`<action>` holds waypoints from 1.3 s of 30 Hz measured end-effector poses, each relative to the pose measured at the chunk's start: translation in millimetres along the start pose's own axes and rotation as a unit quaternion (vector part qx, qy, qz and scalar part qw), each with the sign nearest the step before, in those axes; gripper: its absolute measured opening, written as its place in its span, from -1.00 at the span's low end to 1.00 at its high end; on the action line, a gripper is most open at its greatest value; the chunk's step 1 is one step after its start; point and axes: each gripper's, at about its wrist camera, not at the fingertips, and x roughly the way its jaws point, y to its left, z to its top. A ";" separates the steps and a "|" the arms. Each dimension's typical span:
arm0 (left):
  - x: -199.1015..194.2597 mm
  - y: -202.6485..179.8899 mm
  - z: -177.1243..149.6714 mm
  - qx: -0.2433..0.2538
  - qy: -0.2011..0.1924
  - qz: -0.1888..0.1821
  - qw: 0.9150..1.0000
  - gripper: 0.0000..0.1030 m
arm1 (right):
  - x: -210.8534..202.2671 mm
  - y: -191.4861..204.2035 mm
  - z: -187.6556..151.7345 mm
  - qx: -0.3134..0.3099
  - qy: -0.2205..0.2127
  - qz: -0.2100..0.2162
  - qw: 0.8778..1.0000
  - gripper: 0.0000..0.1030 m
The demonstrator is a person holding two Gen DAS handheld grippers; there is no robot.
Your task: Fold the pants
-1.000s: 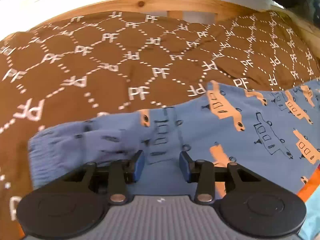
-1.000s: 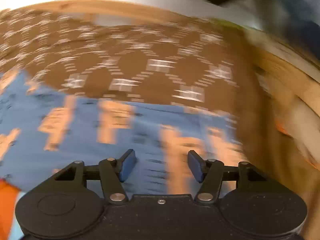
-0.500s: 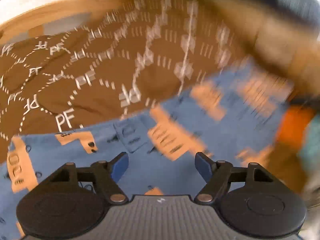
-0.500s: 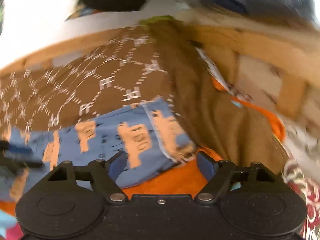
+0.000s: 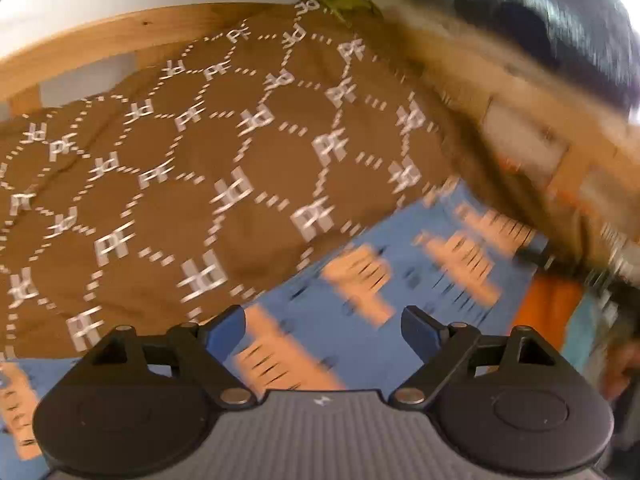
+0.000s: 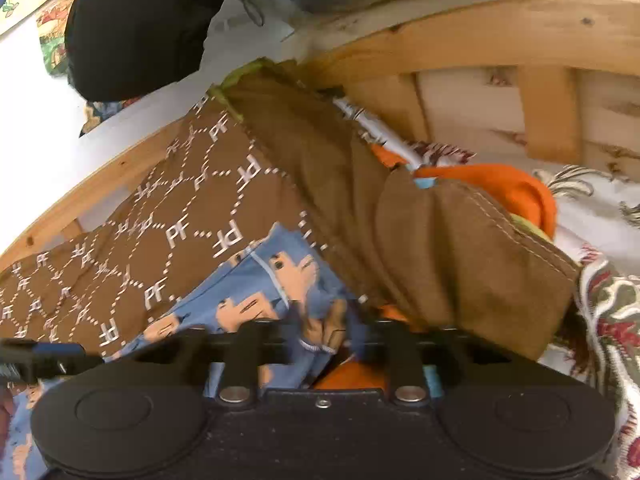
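left gripper point(image 5: 323, 330) – jaws wide, empty, over pants point(image 5: 360, 320) | right gripper point(image 6: 325, 338) – nearer, pinching the pants' far-right end | long axis left–right

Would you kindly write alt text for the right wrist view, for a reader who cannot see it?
The right gripper pinches a bunched end of blue patterned pants, which lie on a brown quilt printed with white letters. A wooden bed frame curves behind, and an orange cloth shows at the right.
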 end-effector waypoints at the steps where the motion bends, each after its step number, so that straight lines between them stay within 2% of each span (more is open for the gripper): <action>1: -0.4 -2.4 6.5 -0.011 -0.004 -0.012 1.000 0.75 | -1.5 2.1 -0.3 -0.011 -0.008 0.001 1.000 -0.69; 4: -6.0 -6.7 21.6 -0.046 -0.019 -0.044 0.998 0.84 | -13.5 27.2 -3.9 -0.102 -0.053 0.013 0.993 -0.75; 6: -11.2 -6.8 29.3 -0.064 -0.024 -0.071 0.995 0.85 | -22.2 55.8 -13.1 -0.197 -0.086 0.026 0.976 -0.75; 8: -16.7 -5.5 36.2 -0.080 -0.027 -0.098 0.992 0.89 | -27.2 83.9 -28.0 -0.289 -0.100 0.036 0.951 -0.75; 10: -17.6 -2.8 40.1 -0.099 -0.023 -0.116 0.988 0.92 | -30.5 110.7 -51.3 -0.390 -0.107 0.042 0.914 -0.75; 13: -9.7 -0.5 39.3 -0.115 -0.005 -0.123 0.986 0.92 | -31.7 133.5 -81.0 -0.483 -0.110 0.053 0.867 -0.75; 15: 0.4 -1.3 36.4 -0.118 0.013 -0.124 0.985 0.92 | -30.4 140.3 -93.6 -0.516 -0.103 0.062 0.848 -0.75; 17: 10.1 -1.6 33.6 -0.124 0.030 -0.123 0.984 0.91 | -28.6 143.2 -102.1 -0.537 -0.094 0.067 0.835 -0.75; 24: 23.7 10.4 24.4 -0.171 0.047 -0.110 0.978 0.92 | -28.8 148.6 -116.0 -0.578 -0.081 0.074 0.809 -0.75; 30: 27.9 38.0 1.2 -0.216 0.054 -0.064 0.973 0.91 | -27.4 148.2 -124.0 -0.588 -0.063 0.080 0.802 -0.74; 33: 32.1 50.6 -12.0 -0.246 0.067 -0.069 0.964 0.91 | -26.4 149.8 -126.8 -0.593 -0.059 0.084 0.799 -0.72; 35: 39.3 56.7 -18.9 -0.268 0.079 -0.075 0.957 0.91 | -26.5 149.7 -129.0 -0.598 -0.052 0.090 0.795 -0.62; 37: 41.9 57.4 -23.4 -0.270 0.075 -0.076 0.957 0.89 | -27.5 149.2 -130.7 -0.600 -0.052 0.089 0.794 -0.59; 39: 42.9 55.8 -23.0 -0.260 0.063 -0.081 0.960 0.82 | -28.0 149.9 -132.3 -0.602 -0.050 0.085 0.793 -0.51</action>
